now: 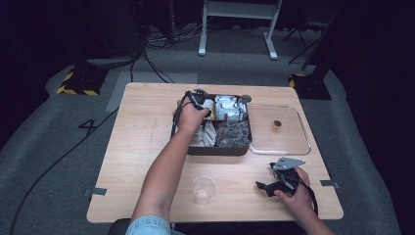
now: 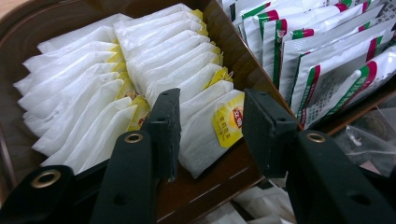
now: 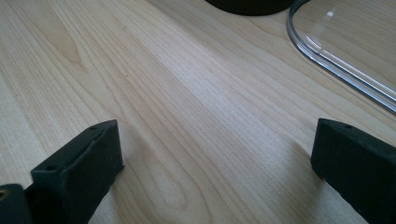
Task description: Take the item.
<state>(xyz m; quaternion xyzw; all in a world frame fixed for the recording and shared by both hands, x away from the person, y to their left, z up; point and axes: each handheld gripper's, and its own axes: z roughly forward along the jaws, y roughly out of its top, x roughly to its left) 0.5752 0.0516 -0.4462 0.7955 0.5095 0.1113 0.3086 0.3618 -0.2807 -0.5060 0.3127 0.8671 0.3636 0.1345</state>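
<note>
- Left gripper (image 2: 210, 130), jaws spread, straddles the front tea bag (image 2: 210, 133) (yellow tag) in the box (image 2: 224, 182).
- Right gripper (image 3: 215, 172) rests wide open on the table (image 3: 187, 93).

Left arm (image 1: 164, 171) reaches far forward from the bottom edge, forearm bare, blue sleeve at the elbow. Left hand (image 1: 190, 117) wraps the left gripper (image 2: 210, 128); jaws parted, tilted downward. Right hand (image 1: 293, 193) sits low and near, holding the right gripper (image 1: 276, 181) with its grey plate on top. Its jaws spread wide, apparently resting close to level.
</note>
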